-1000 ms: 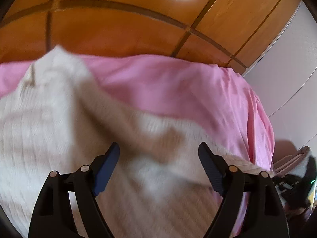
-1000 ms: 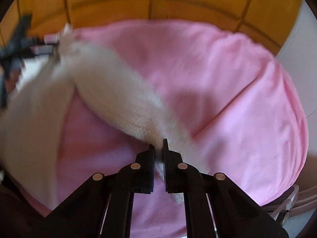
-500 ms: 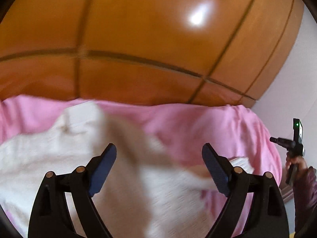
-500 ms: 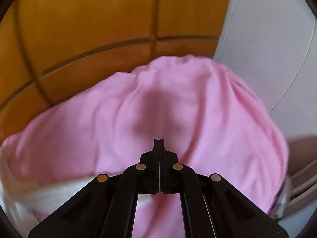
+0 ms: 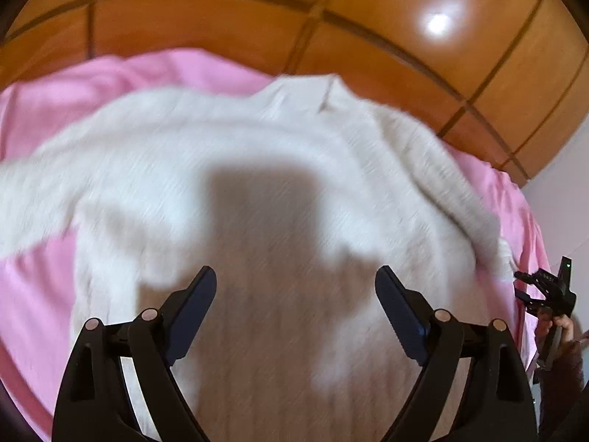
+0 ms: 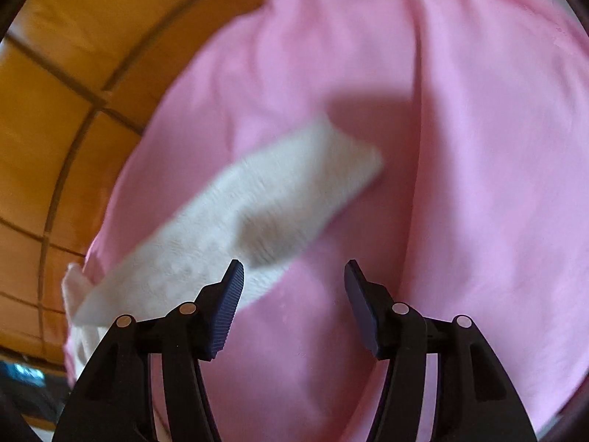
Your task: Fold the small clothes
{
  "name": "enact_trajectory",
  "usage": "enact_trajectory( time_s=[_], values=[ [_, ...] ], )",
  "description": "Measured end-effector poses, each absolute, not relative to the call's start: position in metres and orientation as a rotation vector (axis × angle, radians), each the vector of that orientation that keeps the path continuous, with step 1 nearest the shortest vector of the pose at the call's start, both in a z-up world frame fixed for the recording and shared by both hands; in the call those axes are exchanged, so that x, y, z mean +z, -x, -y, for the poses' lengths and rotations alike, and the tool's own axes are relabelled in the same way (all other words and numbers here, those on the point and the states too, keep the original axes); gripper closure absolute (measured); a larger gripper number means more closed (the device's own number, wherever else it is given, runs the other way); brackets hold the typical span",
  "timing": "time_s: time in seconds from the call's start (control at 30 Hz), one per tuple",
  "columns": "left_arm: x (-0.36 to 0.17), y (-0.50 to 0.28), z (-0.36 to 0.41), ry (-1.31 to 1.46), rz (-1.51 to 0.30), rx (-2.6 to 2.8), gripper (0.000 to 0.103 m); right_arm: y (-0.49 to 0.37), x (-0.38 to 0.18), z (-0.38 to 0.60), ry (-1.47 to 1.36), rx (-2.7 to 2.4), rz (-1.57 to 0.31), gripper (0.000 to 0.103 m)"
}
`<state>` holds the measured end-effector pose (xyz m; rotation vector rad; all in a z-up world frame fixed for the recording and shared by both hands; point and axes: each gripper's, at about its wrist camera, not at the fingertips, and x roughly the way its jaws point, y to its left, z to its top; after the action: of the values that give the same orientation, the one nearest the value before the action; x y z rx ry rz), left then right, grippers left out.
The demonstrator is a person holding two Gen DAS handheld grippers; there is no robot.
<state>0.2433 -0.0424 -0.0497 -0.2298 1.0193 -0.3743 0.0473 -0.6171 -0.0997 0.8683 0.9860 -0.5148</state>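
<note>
My left fingers (image 5: pixel 294 307) are hanging wide apart, gripping nothing, above the cream knit sweater (image 5: pixel 257 191), which is lying spread on the pink sheet (image 5: pixel 33 294). My right fingers (image 6: pixel 293 302) are gaping too, empty; the sweater's sleeve (image 6: pixel 257 210) is lying just ahead, toward the left finger.

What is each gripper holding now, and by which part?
Nothing is held. The left gripper is open above the cream knit sweater, and the right gripper is open beside the sweater's sleeve, on the pink sheet.
</note>
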Motion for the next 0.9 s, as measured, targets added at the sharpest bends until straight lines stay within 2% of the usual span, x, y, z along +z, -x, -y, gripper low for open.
enact_trajectory(
  time_s=[0.07,0.1,0.17,0.27,0.4,0.57,0.63,0.67,0.7,0.73,0.9],
  values=[
    [-0.056,-0.234,0.036,0.253,-1.037,-0.351,0.015,-0.067,-0.100,0.617,-0.869,-0.494,-0.931,0.050],
    [-0.058,-0.230,0.035,0.256,-1.043,-0.342,0.015,-0.079,-0.096,0.615,-0.855,-0.475,-0.927,0.069],
    [-0.059,-0.223,0.032,0.248,-1.042,-0.326,0.015,-0.109,-0.080,0.605,-0.751,-0.448,-0.942,0.095],
    [-0.058,-0.215,0.030,0.239,-1.042,-0.310,0.015,-0.132,-0.033,0.598,-0.570,-0.468,-0.858,0.097],
    [-0.058,-0.207,0.026,0.236,-1.042,-0.299,0.015,-0.139,0.018,0.644,-0.532,-0.653,-0.703,0.097],
    [-0.057,-0.191,0.014,0.226,-1.038,-0.270,0.015,-0.147,-0.006,0.692,-0.630,-0.750,-0.727,0.097],
    [-0.056,-0.184,0.006,0.221,-1.045,-0.254,0.015,-0.150,-0.030,0.692,-0.691,-0.710,-0.771,0.093],
    [-0.055,-0.182,0.002,0.222,-1.045,-0.249,0.015,-0.148,-0.036,0.687,-0.699,-0.706,-0.777,0.073],
    [-0.054,-0.180,-0.004,0.223,-1.044,-0.238,0.015,-0.145,-0.040,0.682,-0.707,-0.698,-0.775,0.042],
    [-0.053,-0.176,-0.013,0.225,-1.043,-0.219,0.015,-0.139,-0.043,0.673,-0.709,-0.693,-0.767,0.032],
    [-0.042,-0.154,-0.061,0.251,-1.015,-0.114,0.015,-0.109,-0.049,0.605,-0.667,-0.500,-0.841,0.029]
  ],
)
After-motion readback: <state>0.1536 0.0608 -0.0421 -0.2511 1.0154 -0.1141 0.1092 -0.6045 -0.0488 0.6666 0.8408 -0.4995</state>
